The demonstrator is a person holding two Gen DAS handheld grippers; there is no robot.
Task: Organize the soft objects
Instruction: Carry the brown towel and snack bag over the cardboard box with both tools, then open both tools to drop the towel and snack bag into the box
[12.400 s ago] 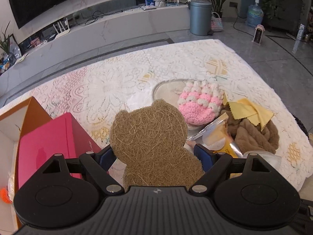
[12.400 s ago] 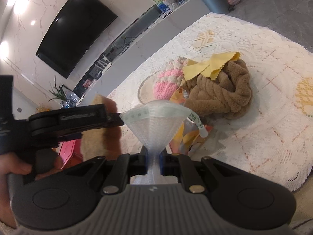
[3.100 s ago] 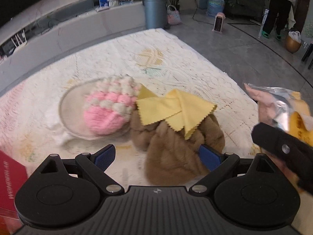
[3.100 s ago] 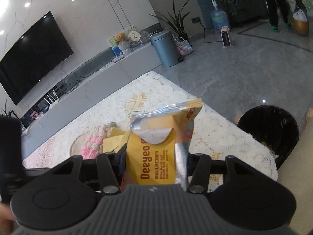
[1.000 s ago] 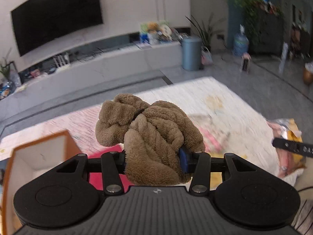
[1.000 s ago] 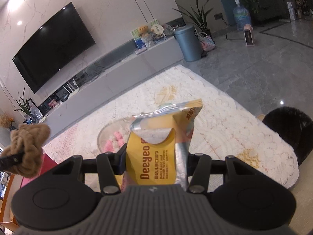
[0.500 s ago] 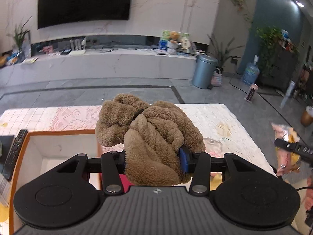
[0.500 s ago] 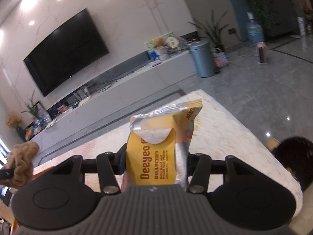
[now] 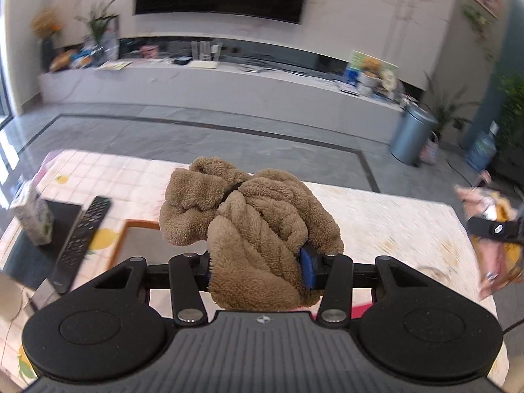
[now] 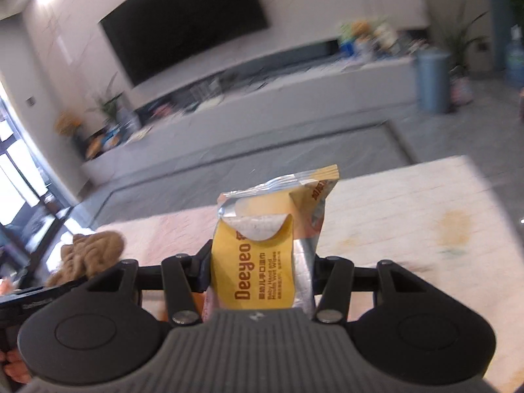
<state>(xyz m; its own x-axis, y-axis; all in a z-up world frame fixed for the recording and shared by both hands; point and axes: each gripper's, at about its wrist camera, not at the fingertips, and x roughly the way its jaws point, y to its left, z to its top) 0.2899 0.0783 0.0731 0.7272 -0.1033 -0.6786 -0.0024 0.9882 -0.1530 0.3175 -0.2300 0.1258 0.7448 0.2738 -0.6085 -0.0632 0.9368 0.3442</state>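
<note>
My left gripper (image 9: pixel 258 262) is shut on a bundled brown fleece cloth (image 9: pixel 252 229), held up above the table. The cloth hides most of both pads; one blue pad (image 9: pixel 308 267) shows at its right. My right gripper (image 10: pixel 258 268) is shut on a yellow and silver wet-wipes pack (image 10: pixel 271 245), standing upright between the jaws. In the left wrist view the right gripper with its pack (image 9: pixel 494 229) shows at the far right edge. In the right wrist view the brown cloth (image 10: pixel 88 255) shows at lower left, over the left gripper's dark body.
An orange-rimmed box (image 9: pixel 137 239) lies below the cloth on the table with its lace cover (image 9: pixel 393 226). A remote control (image 9: pixel 82 239), a dark mat and a small carton (image 9: pixel 32 216) sit at left. A grey bin (image 9: pixel 412 134) stands on the floor by the TV bench.
Both hands have swung left and risen, carrying the brown cloth and the wipes pack. The remote and carton have come into the left wrist view. Both grips look unchanged.
</note>
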